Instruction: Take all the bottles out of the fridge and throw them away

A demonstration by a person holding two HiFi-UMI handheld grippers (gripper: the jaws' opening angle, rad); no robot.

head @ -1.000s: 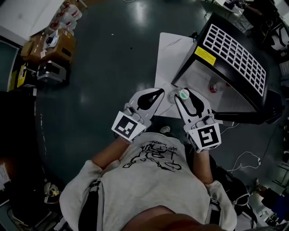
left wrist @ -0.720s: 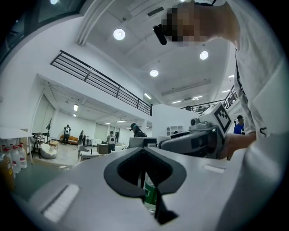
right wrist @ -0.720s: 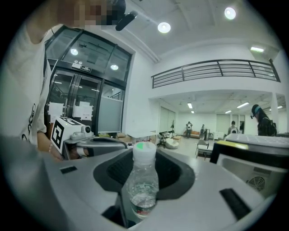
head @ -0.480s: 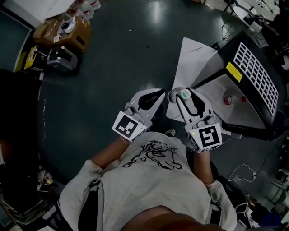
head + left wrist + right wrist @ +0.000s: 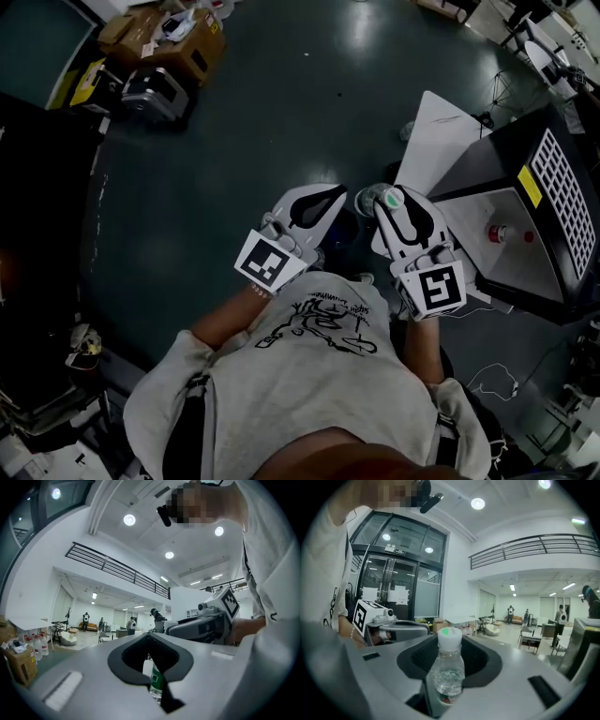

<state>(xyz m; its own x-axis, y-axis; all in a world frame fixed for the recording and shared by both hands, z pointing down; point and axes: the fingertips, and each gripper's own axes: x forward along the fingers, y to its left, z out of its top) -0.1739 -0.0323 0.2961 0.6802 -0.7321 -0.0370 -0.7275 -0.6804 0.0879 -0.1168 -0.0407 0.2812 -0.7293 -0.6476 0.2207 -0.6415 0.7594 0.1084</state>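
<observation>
A small clear bottle (image 5: 447, 667) with a white and green cap (image 5: 384, 198) stands upright between the jaws of my right gripper (image 5: 386, 200), which is shut on its body. My left gripper (image 5: 330, 195) is level beside it, jaws together with nothing in them. Through the slit in the left jaws the bottle's green label (image 5: 157, 681) shows, with the right gripper (image 5: 206, 623) beyond it. The black fridge (image 5: 553, 183) with a white grille lies at the right, its white door (image 5: 436, 141) open. A red-capped bottle (image 5: 502, 232) lies inside.
Cardboard boxes (image 5: 173, 42) and a black device (image 5: 150, 92) sit on the dark floor at top left. Cables (image 5: 492, 380) trail at bottom right. Far off in the hall stand several people (image 5: 560, 616), tables and a row of white jugs (image 5: 35, 644).
Both grippers, with the bottle still held in the right one, have swung away from the fridge. The fridge has slid toward the right edge of the head view.
</observation>
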